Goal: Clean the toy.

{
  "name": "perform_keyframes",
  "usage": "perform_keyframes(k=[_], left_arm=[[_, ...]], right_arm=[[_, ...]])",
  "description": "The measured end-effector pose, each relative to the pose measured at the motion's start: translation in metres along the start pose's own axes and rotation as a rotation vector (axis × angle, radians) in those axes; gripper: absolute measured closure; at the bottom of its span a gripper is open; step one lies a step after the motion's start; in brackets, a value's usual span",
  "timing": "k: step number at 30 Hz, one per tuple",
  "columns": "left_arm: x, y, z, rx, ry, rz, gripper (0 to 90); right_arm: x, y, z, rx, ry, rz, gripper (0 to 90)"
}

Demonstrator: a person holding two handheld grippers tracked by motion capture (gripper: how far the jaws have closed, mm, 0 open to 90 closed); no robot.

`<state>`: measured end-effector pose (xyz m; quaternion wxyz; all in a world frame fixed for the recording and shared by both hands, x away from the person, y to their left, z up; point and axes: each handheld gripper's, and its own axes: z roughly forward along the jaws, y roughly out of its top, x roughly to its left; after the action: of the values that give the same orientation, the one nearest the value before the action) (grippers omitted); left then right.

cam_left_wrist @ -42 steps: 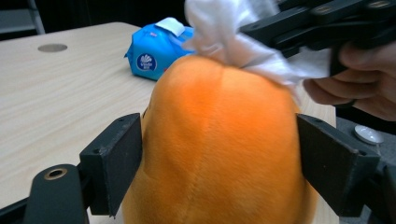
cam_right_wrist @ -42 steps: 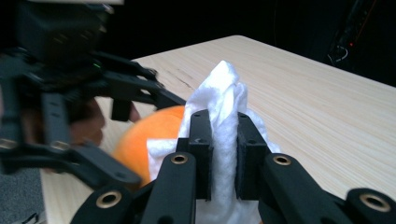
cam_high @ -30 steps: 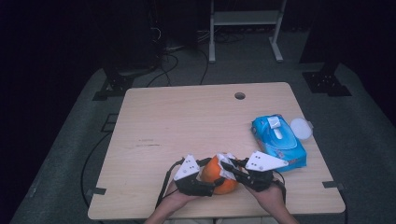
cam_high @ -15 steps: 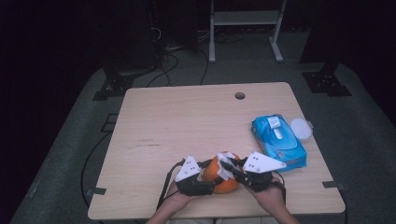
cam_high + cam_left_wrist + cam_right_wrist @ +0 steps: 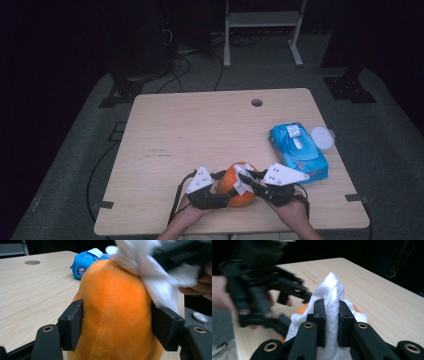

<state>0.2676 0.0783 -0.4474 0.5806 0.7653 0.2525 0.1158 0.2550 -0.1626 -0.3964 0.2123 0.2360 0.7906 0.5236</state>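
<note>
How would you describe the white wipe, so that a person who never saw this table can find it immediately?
Start at the wooden table and go to its near edge, where two black grippers meet over an orange plush toy. The white wipe lies crumpled on top of that toy, pinched in the right gripper. It is the one loose, soft white thing; the blue wipe pack lies further right.

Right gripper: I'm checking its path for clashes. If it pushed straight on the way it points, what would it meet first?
Probably the orange plush toy just beneath the white wipe that the right gripper holds; beyond it, the left gripper.
</note>
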Motion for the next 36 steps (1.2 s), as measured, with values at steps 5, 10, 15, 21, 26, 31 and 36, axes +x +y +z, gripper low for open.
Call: perform_keyframes(k=[5,10,15,21,26,31,36], left_arm=[[0.001,0.000,0.002,0.001,-0.007,0.004,32.2],[0.002,-0.001,0.002,-0.007,0.002,-0.018,32.4],[-0.001,-0.001,0.001,-0.008,0.018,-0.010,32.6],[-0.003,-0.002,0.004,-0.017,0.025,0.001,32.5],[-0.004,-0.003,0.005,-0.021,0.031,-0.013,32.7],[-0.006,-0.001,0.003,-0.012,-0.021,0.023,28.4],[0.001,-0.001,0.005,-0.001,-0.033,-0.012,19.9]], right_arm=[[-0.021,-0.010,-0.006,0.006,-0.047,0.085,79.4],[0.006,0.002,-0.001,0.001,0.004,-0.019,79.4],[-0.009,-0.005,0.001,0.016,-0.038,0.002,79.4],[-0.003,-0.002,-0.004,0.004,-0.025,0.009,79.4],[0.005,0.003,0.005,0.015,-0.007,-0.042,79.2],[-0.022,-0.008,0.000,0.001,-0.036,0.072,79.2],[-0.016,-0.006,-0.002,0.017,-0.050,0.033,79.2]])
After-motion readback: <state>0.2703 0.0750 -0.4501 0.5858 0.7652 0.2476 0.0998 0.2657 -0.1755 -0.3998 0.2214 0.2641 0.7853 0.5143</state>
